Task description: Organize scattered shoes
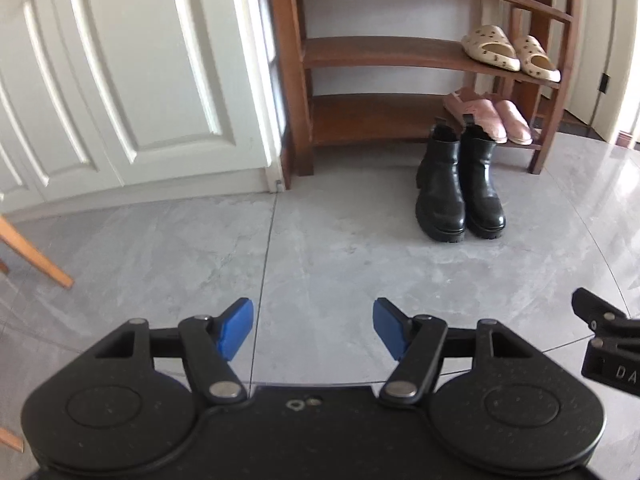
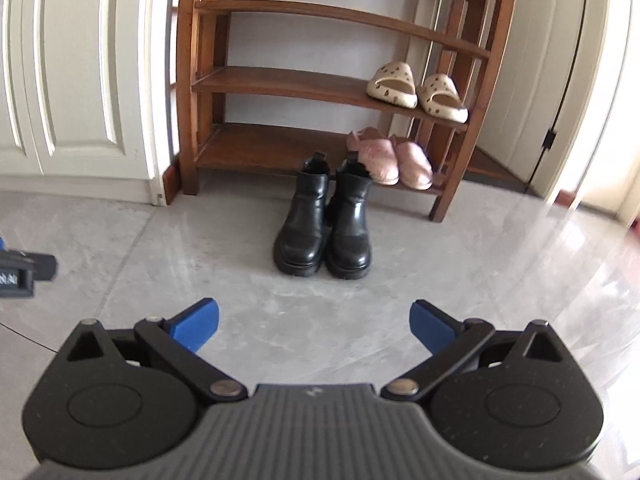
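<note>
Grey marbled tile floor [image 2: 460,264] meets white panelled cabinet doors [image 1: 120,80] beside a brown wooden rack [image 2: 280,80], daylight glaring right

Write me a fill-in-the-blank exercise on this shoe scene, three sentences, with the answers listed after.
1. The black boots stand on the ____ in front of the rack.
2. The pink slippers sit on the rack's ____ shelf.
3. Both the left gripper and the right gripper are ____, with nothing between their pads.

Missing words: floor; bottom; open
</note>
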`<state>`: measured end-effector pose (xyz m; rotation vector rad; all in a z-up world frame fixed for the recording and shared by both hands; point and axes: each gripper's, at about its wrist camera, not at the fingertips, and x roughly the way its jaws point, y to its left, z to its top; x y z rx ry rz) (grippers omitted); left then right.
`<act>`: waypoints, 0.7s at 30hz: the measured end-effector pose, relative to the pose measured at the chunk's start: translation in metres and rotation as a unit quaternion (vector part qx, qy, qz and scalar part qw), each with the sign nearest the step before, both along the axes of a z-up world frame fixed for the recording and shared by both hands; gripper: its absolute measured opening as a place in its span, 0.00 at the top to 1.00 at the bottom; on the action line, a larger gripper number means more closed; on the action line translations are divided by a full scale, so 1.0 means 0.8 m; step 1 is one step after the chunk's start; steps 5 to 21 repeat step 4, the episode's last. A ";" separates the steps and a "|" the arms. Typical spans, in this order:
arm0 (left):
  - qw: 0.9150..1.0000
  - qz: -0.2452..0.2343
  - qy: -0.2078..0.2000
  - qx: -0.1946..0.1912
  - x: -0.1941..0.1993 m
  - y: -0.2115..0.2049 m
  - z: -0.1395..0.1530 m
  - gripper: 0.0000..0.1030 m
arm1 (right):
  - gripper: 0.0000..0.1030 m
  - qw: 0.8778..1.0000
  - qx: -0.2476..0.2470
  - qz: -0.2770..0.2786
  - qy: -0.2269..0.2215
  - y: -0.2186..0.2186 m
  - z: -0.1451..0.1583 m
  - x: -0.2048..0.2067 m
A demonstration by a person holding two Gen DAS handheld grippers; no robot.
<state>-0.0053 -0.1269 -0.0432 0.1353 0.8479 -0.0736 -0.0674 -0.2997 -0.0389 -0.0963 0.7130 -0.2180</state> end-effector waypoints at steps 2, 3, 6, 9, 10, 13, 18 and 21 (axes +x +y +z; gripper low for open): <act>1.000 -0.003 -0.003 -0.012 -0.003 0.001 0.001 0.35 | 0.00 1.000 -0.011 0.006 -0.001 0.005 0.001 -0.003; 1.000 -0.006 -0.007 -0.016 -0.004 0.000 0.002 0.35 | 0.00 1.000 -0.012 0.011 -0.002 0.007 0.002 -0.004; 1.000 -0.008 -0.013 -0.016 -0.006 -0.001 0.003 0.35 | 0.00 1.000 -0.017 0.018 -0.002 0.010 0.001 -0.004; 1.000 -0.008 -0.013 -0.016 -0.006 -0.001 0.003 0.35 | 0.00 1.000 -0.017 0.018 -0.002 0.010 0.001 -0.004; 1.000 -0.008 -0.013 -0.016 -0.006 -0.001 0.003 0.35 | 0.00 1.000 -0.017 0.018 -0.002 0.010 0.001 -0.004; 1.000 -0.008 -0.013 -0.016 -0.006 -0.001 0.003 0.35 | 0.00 1.000 -0.017 0.018 -0.002 0.010 0.001 -0.004; 1.000 -0.008 -0.013 -0.016 -0.006 -0.001 0.003 0.35 | 0.00 1.000 -0.017 0.018 -0.002 0.010 0.001 -0.004; 1.000 -0.008 -0.013 -0.016 -0.006 -0.001 0.003 0.35 | 0.00 1.000 -0.017 0.018 -0.002 0.010 0.001 -0.004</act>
